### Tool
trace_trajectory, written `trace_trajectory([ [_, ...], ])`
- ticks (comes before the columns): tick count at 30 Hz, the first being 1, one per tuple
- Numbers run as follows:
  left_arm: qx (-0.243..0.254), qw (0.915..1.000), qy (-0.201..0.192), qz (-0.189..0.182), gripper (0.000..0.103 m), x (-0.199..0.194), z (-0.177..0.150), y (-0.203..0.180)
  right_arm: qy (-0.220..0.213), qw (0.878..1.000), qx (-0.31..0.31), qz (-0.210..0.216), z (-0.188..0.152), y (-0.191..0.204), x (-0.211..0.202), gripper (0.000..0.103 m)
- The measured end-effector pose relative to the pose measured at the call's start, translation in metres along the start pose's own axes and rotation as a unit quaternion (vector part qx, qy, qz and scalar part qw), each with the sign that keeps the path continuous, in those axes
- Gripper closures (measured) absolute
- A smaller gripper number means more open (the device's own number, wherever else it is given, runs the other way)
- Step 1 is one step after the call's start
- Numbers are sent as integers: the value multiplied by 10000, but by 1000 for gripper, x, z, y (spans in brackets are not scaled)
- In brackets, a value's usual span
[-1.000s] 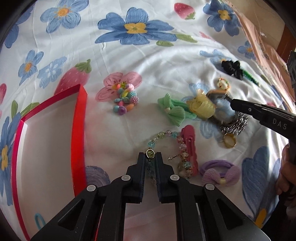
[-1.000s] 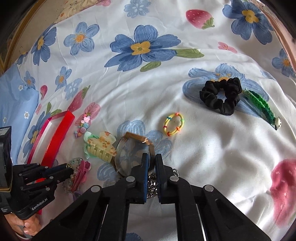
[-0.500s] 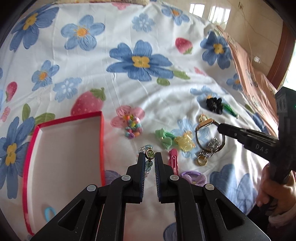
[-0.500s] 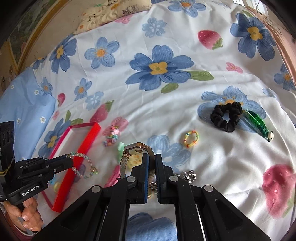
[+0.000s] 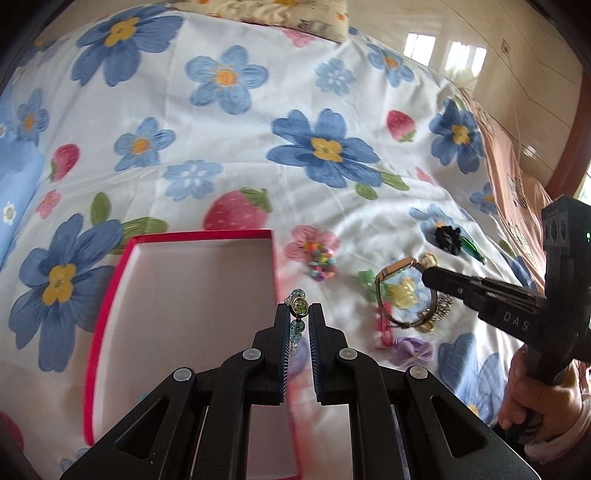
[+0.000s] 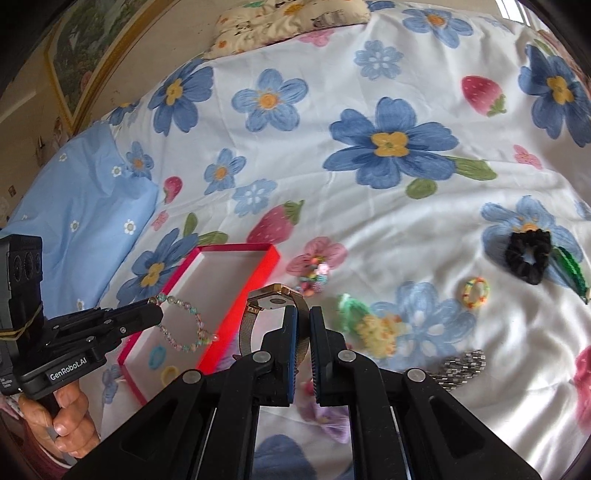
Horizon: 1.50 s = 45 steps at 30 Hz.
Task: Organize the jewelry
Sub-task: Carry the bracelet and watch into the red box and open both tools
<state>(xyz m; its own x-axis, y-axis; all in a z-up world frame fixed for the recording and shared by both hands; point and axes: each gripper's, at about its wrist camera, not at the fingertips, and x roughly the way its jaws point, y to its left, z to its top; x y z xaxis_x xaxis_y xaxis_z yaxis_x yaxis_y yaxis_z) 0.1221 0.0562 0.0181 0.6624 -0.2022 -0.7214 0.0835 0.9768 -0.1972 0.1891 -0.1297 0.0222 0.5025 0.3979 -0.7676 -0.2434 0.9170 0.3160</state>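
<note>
Work surface is a bed under a white sheet (image 6: 369, 229) printed with blue flowers and strawberries; a pale blue pillow (image 6: 74, 206) sits at 9 o'clock in my right view, a patterned cushion (image 6: 291, 22) at 12, a framed picture (image 6: 88, 55) on the wall at 10. Glossy tiled floor (image 5: 517, 74) shows at 2 o'clock in the left view. My left gripper (image 5: 300, 314) is nearly closed, pinching a beaded bracelet (image 6: 184, 326) of pale green, pink and clear beads with a green oval charm; the loop hangs over the open red box (image 6: 207, 295), white inside. My right gripper (image 6: 303, 317) is clamped on the mesh band of a gold-toned wristwatch (image 6: 271, 301), lifted clear of the sheet just beside the box's right wall. On the sheet: black scrunchie (image 6: 528, 254) at 3 o'clock, small multicoloured bead ring (image 6: 475, 292) below it, silver link bracelet (image 6: 461, 367) at 4, yellow claw clip (image 6: 375, 330) near centre.
</note>
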Motion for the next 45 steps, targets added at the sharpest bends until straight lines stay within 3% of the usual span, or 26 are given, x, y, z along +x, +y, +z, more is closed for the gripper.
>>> trace_trajectory([
  [10, -419, 9988, -43, 233, 94, -13, -4, 44, 250, 9982, -334, 427, 2, 53, 36, 97],
  [24, -1070, 9932, 296, 348, 94, 34, -8, 102, 775, 9926, -623, 703, -2, 102, 104, 97],
  [34, -1335, 9866, 624, 705, 94, 67, -21, 131, 1205, 9871, -899, 554, -15, 115, 147, 97],
  [45, -1360, 9816, 940, 956, 93, 89, -28, 139, 1459, 9785, -1429, 286, -18, 126, 165, 99],
])
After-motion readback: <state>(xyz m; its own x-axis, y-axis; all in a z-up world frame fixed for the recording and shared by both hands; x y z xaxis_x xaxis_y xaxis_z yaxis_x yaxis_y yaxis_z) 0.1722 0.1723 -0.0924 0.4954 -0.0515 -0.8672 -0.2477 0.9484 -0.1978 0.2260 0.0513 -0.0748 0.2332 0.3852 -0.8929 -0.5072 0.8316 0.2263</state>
